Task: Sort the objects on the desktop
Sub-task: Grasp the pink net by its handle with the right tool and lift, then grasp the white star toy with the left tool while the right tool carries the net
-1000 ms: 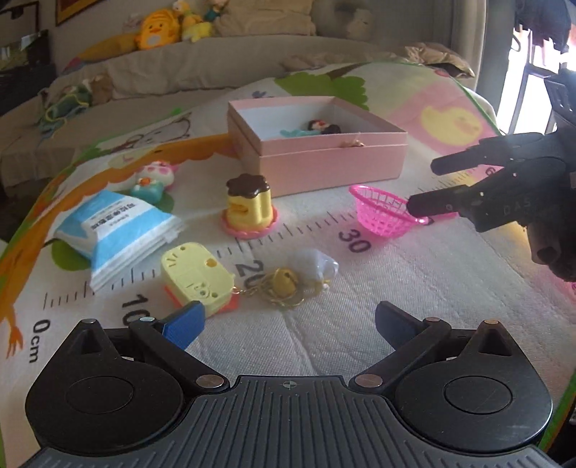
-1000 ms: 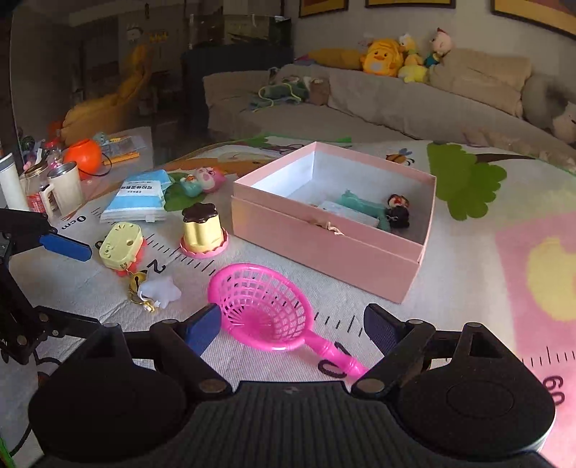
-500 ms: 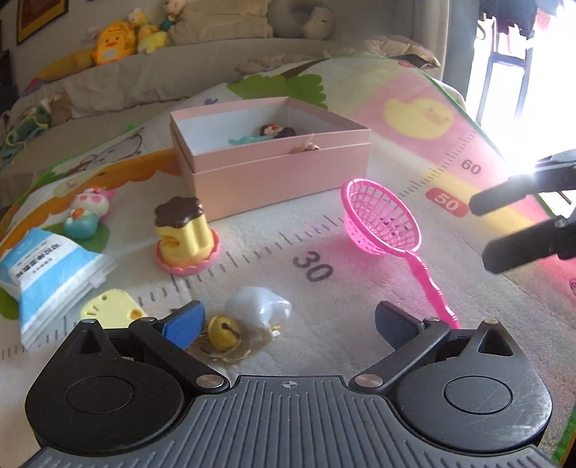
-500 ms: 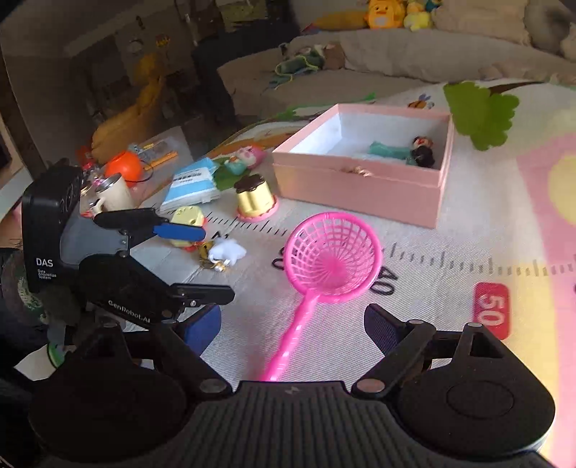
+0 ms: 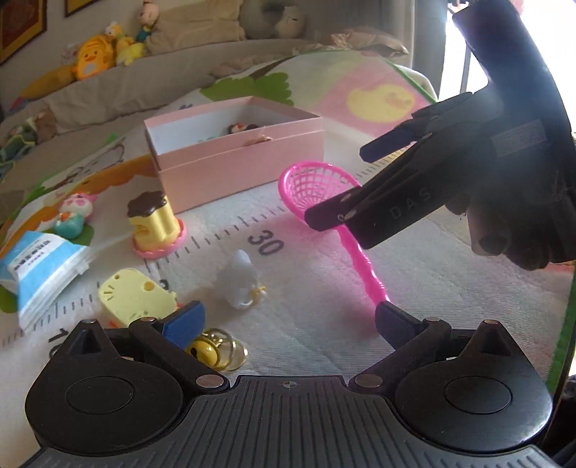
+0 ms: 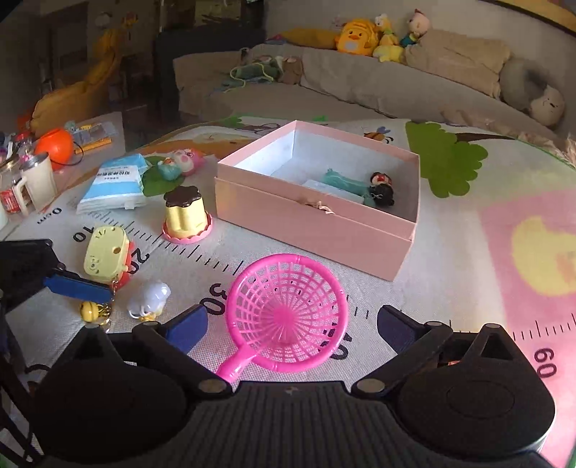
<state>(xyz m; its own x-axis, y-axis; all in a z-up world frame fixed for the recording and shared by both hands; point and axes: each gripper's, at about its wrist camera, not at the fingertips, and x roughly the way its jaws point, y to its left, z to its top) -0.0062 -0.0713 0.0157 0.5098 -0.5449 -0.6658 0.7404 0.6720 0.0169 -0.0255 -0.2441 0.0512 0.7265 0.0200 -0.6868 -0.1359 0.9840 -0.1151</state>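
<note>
A pink plastic strainer [image 6: 288,316] lies on the mat in front of the open pink box [image 6: 313,223], which holds a small doll [image 6: 381,189]. My right gripper [image 6: 291,322] is open, its fingers either side of the strainer's bowl; in the left wrist view it [image 5: 342,180] hovers over the strainer [image 5: 316,187]. My left gripper [image 5: 288,316] is open and empty, low over the mat by a white keychain figure [image 5: 239,279], a yellow bell [image 5: 203,351] and a yellow cartoon toy [image 5: 133,297]. A pudding toy [image 5: 154,225] stands nearby.
A blue tissue pack [image 5: 39,266] and small pink and teal toys [image 5: 73,216] lie at the left. A side table with cups [image 6: 36,180] and an orange ball [image 6: 54,147] stands far left. A sofa with plush toys [image 6: 360,32] is behind.
My right gripper has moved in over the strainer, now straddling its bowl. My left gripper has shifted, bringing the bell and white figure closer to its left finger.
</note>
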